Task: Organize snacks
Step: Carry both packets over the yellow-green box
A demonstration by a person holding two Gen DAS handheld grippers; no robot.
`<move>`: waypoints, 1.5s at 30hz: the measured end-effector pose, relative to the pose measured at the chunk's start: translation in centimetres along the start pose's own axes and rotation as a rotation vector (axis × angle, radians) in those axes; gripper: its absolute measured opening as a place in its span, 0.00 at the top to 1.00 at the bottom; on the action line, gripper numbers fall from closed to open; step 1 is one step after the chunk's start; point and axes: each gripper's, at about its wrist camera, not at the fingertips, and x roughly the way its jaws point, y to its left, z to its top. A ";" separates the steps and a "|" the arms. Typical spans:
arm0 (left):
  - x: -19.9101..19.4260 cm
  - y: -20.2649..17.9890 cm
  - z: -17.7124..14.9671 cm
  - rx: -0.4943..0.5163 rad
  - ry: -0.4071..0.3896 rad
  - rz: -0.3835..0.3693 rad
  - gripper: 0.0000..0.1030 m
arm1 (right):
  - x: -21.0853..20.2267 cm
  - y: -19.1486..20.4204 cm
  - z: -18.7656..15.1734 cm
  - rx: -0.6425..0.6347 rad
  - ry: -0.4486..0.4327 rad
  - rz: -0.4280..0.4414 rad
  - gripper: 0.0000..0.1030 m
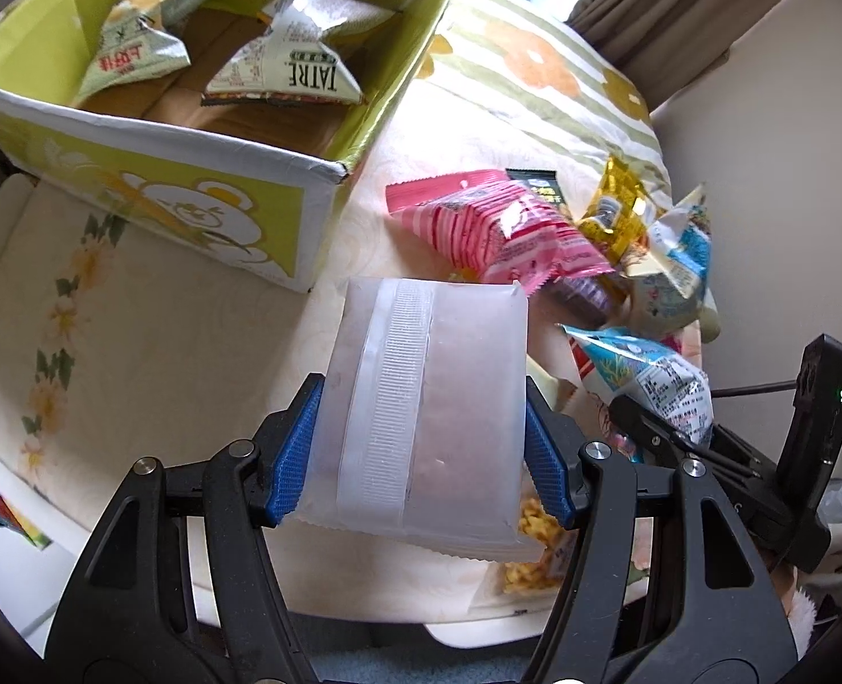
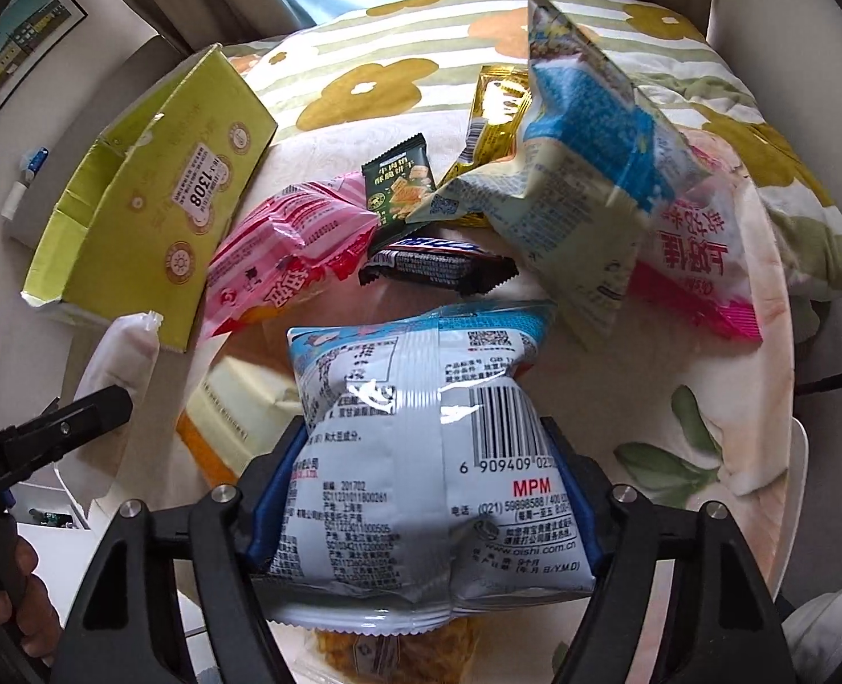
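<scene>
My left gripper is shut on a frosted white snack packet, its blue pads pressing both long sides, held above the cream floral tablecloth. To its upper left stands an open yellow-green cardboard box holding two snack bags. My right gripper is shut on a blue-and-white snack bag, barcode side up and pinched at the waist. That bag also shows at the right of the left wrist view. The white packet appears at the left of the right wrist view.
A pile of snacks lies beyond: a pink bag, a dark bar, a green packet, a large cream-and-blue bag, a pink-and-white bag. A flowered pillow lies behind. A yellow snack pack rests under the grippers.
</scene>
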 end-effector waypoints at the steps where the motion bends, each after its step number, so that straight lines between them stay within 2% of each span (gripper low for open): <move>1: -0.7 0.0 -0.2 0.001 -0.007 -0.002 0.40 | -0.6 0.0 -0.3 0.001 -0.009 0.002 0.30; 13: -8.0 -0.9 -0.9 -0.005 -0.171 -0.015 0.40 | -7.9 1.8 -0.7 -0.057 -0.160 0.049 0.30; 19: -11.4 1.2 1.4 -0.021 -0.249 0.006 0.40 | -9.5 4.8 1.0 -0.108 -0.210 0.073 0.30; 26: -14.7 5.0 6.2 -0.004 -0.316 0.017 0.40 | -9.7 10.1 4.0 -0.152 -0.269 0.102 0.30; 30: -15.4 7.9 9.4 0.010 -0.320 0.027 0.40 | -8.7 13.7 6.1 -0.155 -0.285 0.116 0.30; 36: -14.6 12.9 14.9 0.024 -0.271 0.035 0.40 | -5.8 19.0 9.4 -0.138 -0.271 0.123 0.30; 40: -12.5 15.7 18.3 0.066 -0.220 0.034 0.40 | -3.9 21.8 11.1 -0.116 -0.254 0.108 0.30; 45: -9.2 18.0 21.0 0.135 -0.159 0.046 0.40 | -1.5 24.4 12.5 -0.071 -0.248 0.090 0.30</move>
